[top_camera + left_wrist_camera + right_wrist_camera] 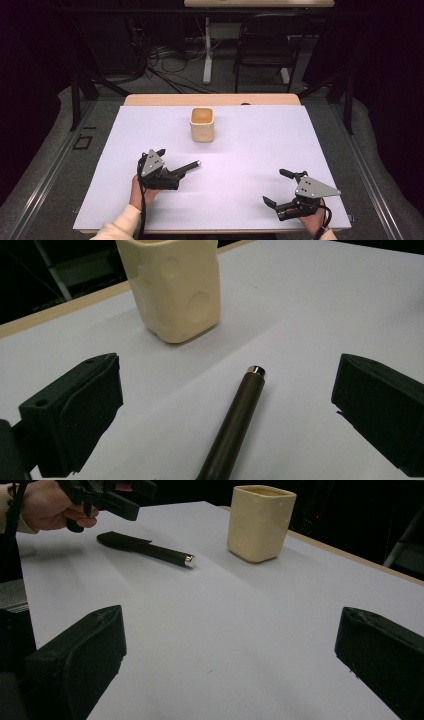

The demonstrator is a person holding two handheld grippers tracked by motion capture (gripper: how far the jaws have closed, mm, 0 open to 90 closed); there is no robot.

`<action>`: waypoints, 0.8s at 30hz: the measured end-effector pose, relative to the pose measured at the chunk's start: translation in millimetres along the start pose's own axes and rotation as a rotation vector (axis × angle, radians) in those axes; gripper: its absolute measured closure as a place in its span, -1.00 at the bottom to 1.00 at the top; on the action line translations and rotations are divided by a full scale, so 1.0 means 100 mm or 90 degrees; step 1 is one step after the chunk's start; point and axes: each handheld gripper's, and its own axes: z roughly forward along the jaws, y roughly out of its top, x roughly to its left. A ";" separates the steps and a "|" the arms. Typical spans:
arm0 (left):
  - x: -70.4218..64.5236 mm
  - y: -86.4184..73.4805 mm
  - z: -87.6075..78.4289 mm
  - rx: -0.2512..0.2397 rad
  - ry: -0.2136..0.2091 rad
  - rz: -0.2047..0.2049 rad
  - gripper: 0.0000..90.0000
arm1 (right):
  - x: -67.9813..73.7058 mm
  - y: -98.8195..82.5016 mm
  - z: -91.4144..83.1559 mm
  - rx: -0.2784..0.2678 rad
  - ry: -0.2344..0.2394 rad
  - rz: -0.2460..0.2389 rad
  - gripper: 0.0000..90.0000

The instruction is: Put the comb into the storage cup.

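A cream square cup stands upright at the middle back of the white table. A dark pen with a silver tip lies flat on the sheet, its tip pointing right towards the cup's side. My left gripper hovers over the pen's rear end, open wide with a jaw on each side of the pen and touching neither. In the right gripper view the left gripper hangs just above the pen. My right gripper is open near the front right, holding nothing.
A strip of wooden table edge shows behind the white sheet. Beyond it on the floor are a black chair, a white desk leg and several cables. Bare sheet lies between the two grippers.
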 end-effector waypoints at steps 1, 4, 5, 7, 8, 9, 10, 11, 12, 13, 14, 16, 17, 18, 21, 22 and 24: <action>0.00 0.01 0.02 0.005 0.001 -0.002 -0.99 | 0.00 0.00 0.00 0.000 0.000 0.000 -1.00; 0.01 0.03 0.07 0.019 0.005 -0.013 -0.99 | 0.00 0.00 0.00 0.002 0.001 -0.002 -1.00; 0.02 0.03 0.08 0.024 0.004 -0.017 -0.99 | 0.00 0.00 0.00 0.002 0.001 -0.002 -1.00; 0.03 0.04 0.11 0.034 0.004 -0.027 -0.93 | 0.00 0.00 0.00 0.002 0.001 -0.001 -1.00; 0.04 0.04 0.12 0.040 0.003 -0.030 -0.89 | 0.00 0.00 0.00 0.002 0.001 0.000 -1.00; 0.04 0.04 0.13 0.041 0.002 -0.033 -0.84 | 0.00 0.00 0.00 0.002 0.001 0.000 -1.00; 0.04 0.05 0.14 0.046 0.005 -0.035 -0.78 | 0.00 0.00 0.00 0.002 0.000 -0.001 -1.00; 0.05 0.05 0.15 0.047 0.005 -0.036 -0.72 | 0.00 0.00 0.00 0.002 0.000 0.001 -1.00; 0.05 0.05 0.16 0.048 0.003 -0.040 -0.65 | 0.00 0.00 0.00 0.002 0.000 0.001 -1.00; 0.05 0.06 0.16 0.053 0.002 -0.040 -0.64 | 0.00 0.00 0.01 0.003 0.000 0.000 -1.00; 0.06 0.06 0.17 0.053 0.003 -0.038 -0.59 | 0.00 0.00 0.01 0.003 0.000 0.001 -1.00; 0.06 0.06 0.18 0.053 0.004 -0.042 -0.45 | 0.00 0.00 0.01 0.004 -0.001 0.001 -1.00; 0.06 0.07 0.19 0.056 0.006 -0.041 -0.37 | 0.00 0.00 0.01 0.004 0.000 0.001 -1.00; 0.06 0.07 0.20 0.057 0.005 -0.044 -0.29 | 0.00 0.00 0.01 0.004 0.000 0.001 -1.00; 0.07 0.07 0.23 0.066 0.004 -0.059 -0.01 | 0.00 0.00 0.01 0.005 -0.001 0.001 -1.00; 0.08 0.06 0.24 0.069 0.002 -0.063 0.07 | 0.00 0.00 0.01 0.006 -0.002 0.000 -1.00; 0.09 0.06 0.26 0.073 0.002 -0.071 0.26 | 0.00 0.00 0.01 0.009 -0.001 -0.003 -1.00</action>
